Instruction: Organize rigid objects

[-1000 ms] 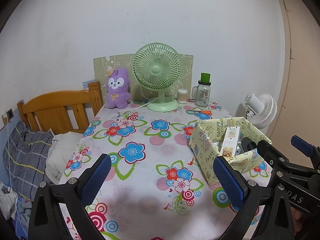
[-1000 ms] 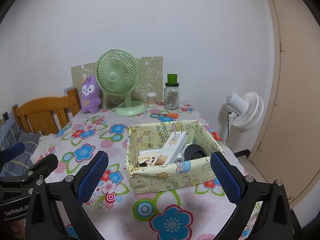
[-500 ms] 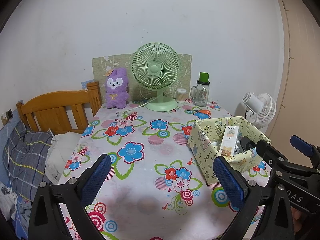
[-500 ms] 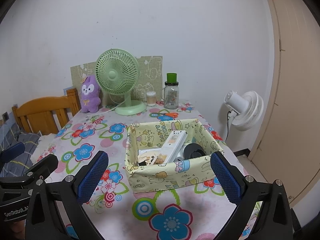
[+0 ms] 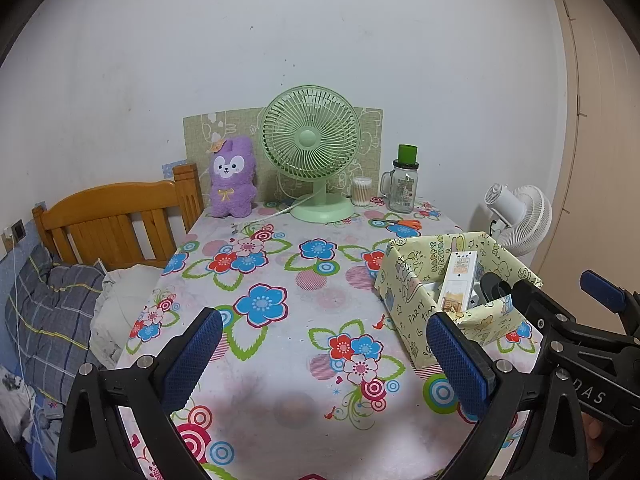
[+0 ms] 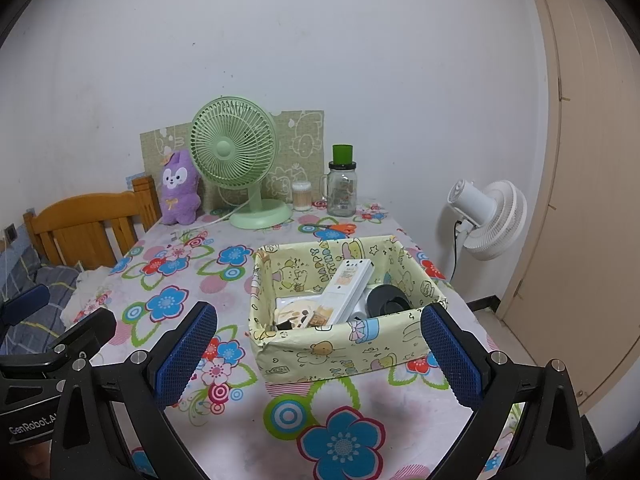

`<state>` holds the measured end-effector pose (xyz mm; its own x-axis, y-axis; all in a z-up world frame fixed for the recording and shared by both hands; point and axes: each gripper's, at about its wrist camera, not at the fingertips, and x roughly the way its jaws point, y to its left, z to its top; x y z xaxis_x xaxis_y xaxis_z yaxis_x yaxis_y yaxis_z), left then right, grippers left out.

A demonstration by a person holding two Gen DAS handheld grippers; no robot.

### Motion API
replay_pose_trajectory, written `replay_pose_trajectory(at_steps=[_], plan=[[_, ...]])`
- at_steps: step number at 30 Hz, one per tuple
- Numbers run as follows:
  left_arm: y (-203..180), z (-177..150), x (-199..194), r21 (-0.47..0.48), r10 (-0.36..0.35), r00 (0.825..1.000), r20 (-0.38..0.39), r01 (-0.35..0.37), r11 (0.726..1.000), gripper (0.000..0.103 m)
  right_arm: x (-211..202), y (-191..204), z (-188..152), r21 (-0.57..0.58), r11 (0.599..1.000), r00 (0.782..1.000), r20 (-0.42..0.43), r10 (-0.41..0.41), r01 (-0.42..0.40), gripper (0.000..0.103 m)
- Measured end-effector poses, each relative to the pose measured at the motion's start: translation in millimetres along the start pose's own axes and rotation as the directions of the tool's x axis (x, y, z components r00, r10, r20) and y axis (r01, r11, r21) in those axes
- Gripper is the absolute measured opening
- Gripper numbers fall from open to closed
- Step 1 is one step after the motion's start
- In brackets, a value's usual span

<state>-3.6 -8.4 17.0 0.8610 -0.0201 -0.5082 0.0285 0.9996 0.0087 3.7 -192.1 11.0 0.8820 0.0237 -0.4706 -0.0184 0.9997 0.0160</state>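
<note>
White wall backs a table under a flower-print cloth (image 6: 240,424). Both grippers hover low over its near edge, level and pointing toward the far edge. The left gripper (image 5: 320,364) has its blue-padded tongs spread wide with nothing between them — the right gripper (image 6: 316,354) likewise, wide and empty. Just ahead of the right gripper, near the table's right edge, sits the pale yellow cartoon-print box (image 6: 344,350), holding a long white power strip (image 6: 348,284) leaning across it, a black round item (image 6: 388,300) and small cards. Since a second ago nothing on the table has moved — both views have only shifted very slightly.
</note>
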Motion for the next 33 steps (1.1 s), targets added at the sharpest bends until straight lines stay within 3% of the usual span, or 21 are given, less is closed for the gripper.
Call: replay_pose_trajectory(at_steps=[33], plan=[[-2.1,-3.8,2.5,0.000,0.000,1.000,-0.005,0.000,1.000,0.103,2.5,0.4,-1.7,0.001,1.000,1.000,-0.008,0.000,0.000,0.103]])
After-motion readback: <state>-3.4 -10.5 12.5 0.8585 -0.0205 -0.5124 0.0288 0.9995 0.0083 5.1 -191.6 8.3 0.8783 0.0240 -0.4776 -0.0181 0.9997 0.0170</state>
